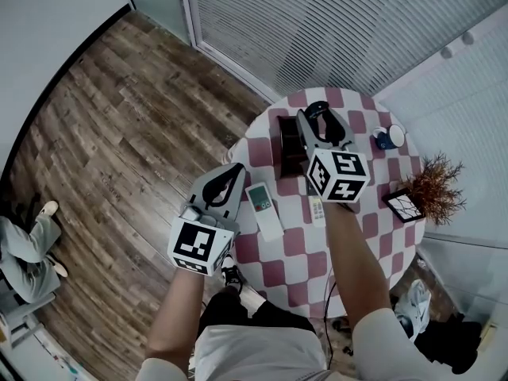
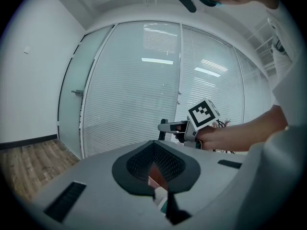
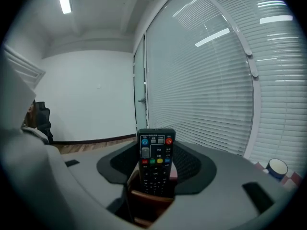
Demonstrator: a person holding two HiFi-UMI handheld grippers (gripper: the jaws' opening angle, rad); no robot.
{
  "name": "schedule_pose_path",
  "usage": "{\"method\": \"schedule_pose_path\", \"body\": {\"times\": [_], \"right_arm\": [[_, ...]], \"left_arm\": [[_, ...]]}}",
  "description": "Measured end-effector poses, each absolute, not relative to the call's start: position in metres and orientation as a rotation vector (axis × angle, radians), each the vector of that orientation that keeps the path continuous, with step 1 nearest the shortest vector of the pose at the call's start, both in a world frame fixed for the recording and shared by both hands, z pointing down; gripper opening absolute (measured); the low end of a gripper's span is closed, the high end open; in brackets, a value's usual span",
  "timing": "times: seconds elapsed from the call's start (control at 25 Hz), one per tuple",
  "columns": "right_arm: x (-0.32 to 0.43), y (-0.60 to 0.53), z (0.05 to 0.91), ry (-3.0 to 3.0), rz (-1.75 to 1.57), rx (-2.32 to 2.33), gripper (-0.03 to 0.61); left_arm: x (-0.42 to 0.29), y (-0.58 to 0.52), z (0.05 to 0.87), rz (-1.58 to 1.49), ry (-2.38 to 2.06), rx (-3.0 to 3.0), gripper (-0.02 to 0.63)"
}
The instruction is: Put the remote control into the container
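Black remote control with coloured buttons [image 3: 155, 163] stands upright inside the dark brown wooden container [image 3: 149, 196], its lower half sunk below the rim, so for this remote the job looks done. Your right gripper [image 1: 321, 117] sits right at that container with its fingers spread wide. They frame the box and the remote, and neither pad visibly presses on either one.

Two more remotes lie flat outside the container on the round bench with the pink-and-white check cloth [image 1: 278, 270]. A broad white one [image 1: 263, 209] is near your left gripper [image 1: 232, 177], and a slim white one [image 1: 317, 211] is just under your right gripper's marker cube. If those count too, they are what is left to do. Your left gripper hangs over the bench edge beside the broad remote, its fingers drawn nearly together with nothing between them.
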State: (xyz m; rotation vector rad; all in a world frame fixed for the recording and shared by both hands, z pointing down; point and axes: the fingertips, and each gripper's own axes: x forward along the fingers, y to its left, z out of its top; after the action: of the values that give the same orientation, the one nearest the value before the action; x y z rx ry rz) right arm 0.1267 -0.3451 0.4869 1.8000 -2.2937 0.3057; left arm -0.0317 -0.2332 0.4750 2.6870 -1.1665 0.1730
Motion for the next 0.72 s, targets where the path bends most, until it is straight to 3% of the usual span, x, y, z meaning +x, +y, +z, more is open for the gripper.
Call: {"method": "schedule_pose_path", "body": {"times": [0.72], "right_arm": [[0.119,-0.342,0.514,-2.266,0.368,1.703,0.233]], "left_arm": [[-0.043,-0.229,0.475,0.157,-1.171,2.665,0.009]]}}
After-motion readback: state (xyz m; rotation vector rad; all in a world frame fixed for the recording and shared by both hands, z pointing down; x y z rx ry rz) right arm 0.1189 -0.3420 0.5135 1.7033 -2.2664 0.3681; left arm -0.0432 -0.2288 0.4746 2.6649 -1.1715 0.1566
